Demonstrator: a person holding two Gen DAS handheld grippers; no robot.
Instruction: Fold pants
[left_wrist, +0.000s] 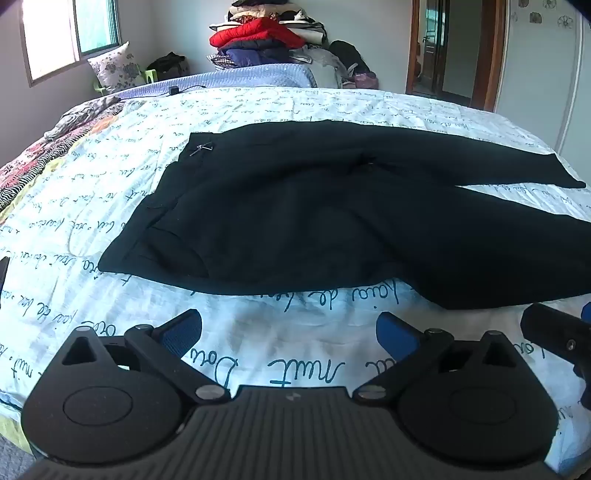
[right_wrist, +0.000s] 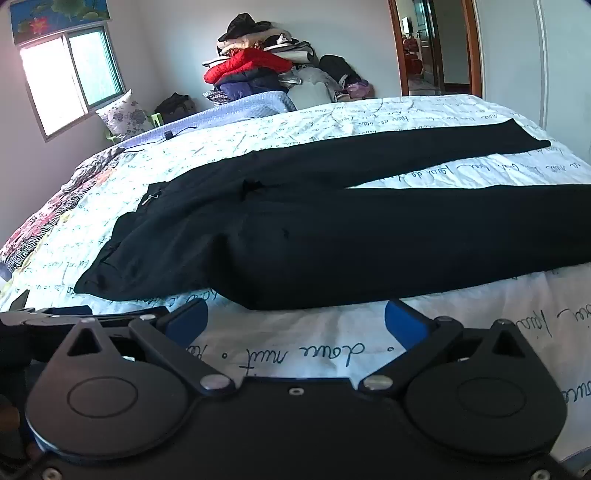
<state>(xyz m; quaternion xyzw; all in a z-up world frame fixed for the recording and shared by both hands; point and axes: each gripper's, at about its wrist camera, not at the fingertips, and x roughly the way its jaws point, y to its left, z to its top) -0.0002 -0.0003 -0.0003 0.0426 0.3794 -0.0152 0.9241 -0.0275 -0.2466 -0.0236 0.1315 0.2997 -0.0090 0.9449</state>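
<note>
lying flat on the bed's script-printed quilt (left_wrist: 295, 110), the black pants (left_wrist: 295, 214) fill the middle of the left wrist view, waistband to the left with a small metal clasp (left_wrist: 201, 148) near its far corner, and both legs running off to the right, split into a v. the left gripper (left_wrist: 290, 326) hovers over bare quilt just near of the pants, its blue-padded fingers (left_wrist: 181, 332) spread wide with nothing between them and touching no cloth. part of the right gripper (left_wrist: 554, 332) shows at the right edge. at the far side stands a heap of clothes (left_wrist: 266, 33) topped by a red jacket, with a floral pillow (left_wrist: 114, 66) by the window (left_wrist: 66, 33) on the left and a doorway (left_wrist: 450, 48) on the right.

in the right wrist view the pants (right_wrist: 332, 240) lie the same way, the far leg stretching to the far right and the near leg crossing just beyond the right gripper (right_wrist: 295, 321). its fingers (right_wrist: 404, 325) are likewise spread wide over bare quilt (right_wrist: 295, 354), holding nothing. the left gripper (right_wrist: 55, 314) is partly seen at the left edge, level with it.
</note>
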